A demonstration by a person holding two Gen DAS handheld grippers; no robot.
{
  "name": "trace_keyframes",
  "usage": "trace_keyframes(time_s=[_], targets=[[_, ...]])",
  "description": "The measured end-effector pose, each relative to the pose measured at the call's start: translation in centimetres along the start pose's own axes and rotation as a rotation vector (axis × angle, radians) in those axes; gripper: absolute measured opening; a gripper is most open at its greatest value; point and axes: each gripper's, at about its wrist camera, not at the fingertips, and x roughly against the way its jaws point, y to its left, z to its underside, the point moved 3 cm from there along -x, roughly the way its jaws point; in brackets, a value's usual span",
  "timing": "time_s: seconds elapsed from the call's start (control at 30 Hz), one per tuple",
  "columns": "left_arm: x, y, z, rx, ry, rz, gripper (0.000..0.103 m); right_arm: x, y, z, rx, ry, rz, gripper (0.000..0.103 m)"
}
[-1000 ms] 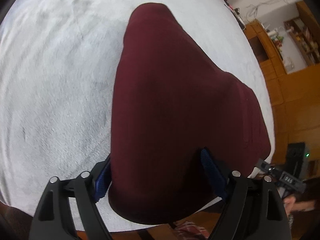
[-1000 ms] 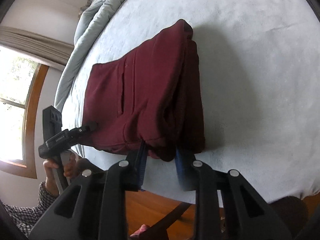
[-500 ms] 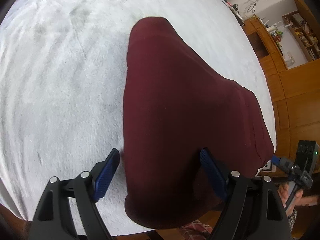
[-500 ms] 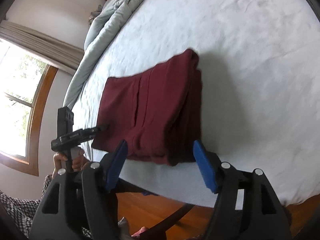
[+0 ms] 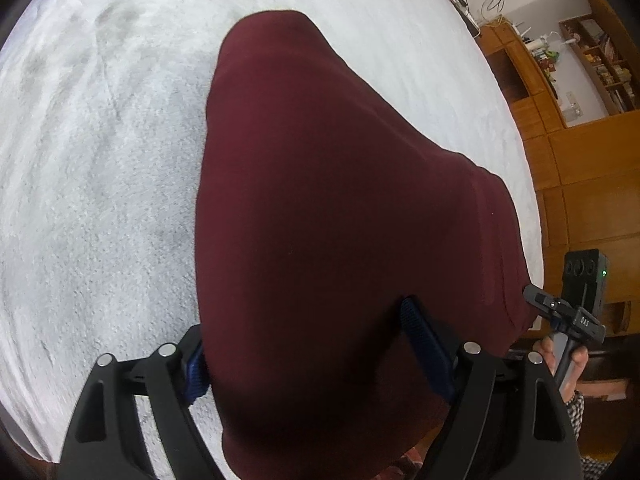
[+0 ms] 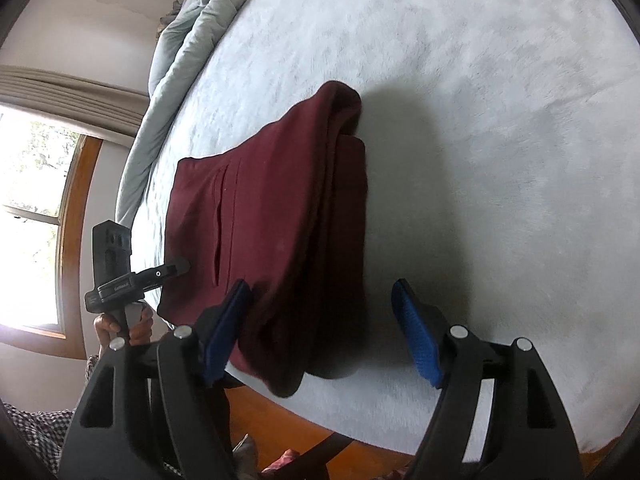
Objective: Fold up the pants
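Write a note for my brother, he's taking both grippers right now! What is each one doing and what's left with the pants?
Left gripper: open, fingers wide either side of the folded dark red cloth pants; nothing clamped.
Right gripper: open at the pants' near edge, one pad by the cloth, the other over the white fuzzy bed cover.
Done: pants lie in a layered stack near the bed's edge.
Left: probably just back both grippers away; square the layers if wanted.
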Motion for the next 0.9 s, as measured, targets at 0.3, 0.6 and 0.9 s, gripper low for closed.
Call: trace_keyframes(time_s=[0.3,0.6,0.9], targets=[[-1.4,-1.7,-1.3,-0.015,0.010,-0.008,0.091,-2.8,0.0,-0.1,-0.034,0.085,-0.094,0.079],[-0.7,-1.6,-1.7,0.070,-0.025,0.035,0.053,-3.2,0.2,0.2,-0.033,0.069,-0.131,0.055],[1.6,-2.1,0.2,0.029,-0.137,0.047,0.028,-0.2,3.7,1.6,0.051,-0.045,-0.134,0.039]])
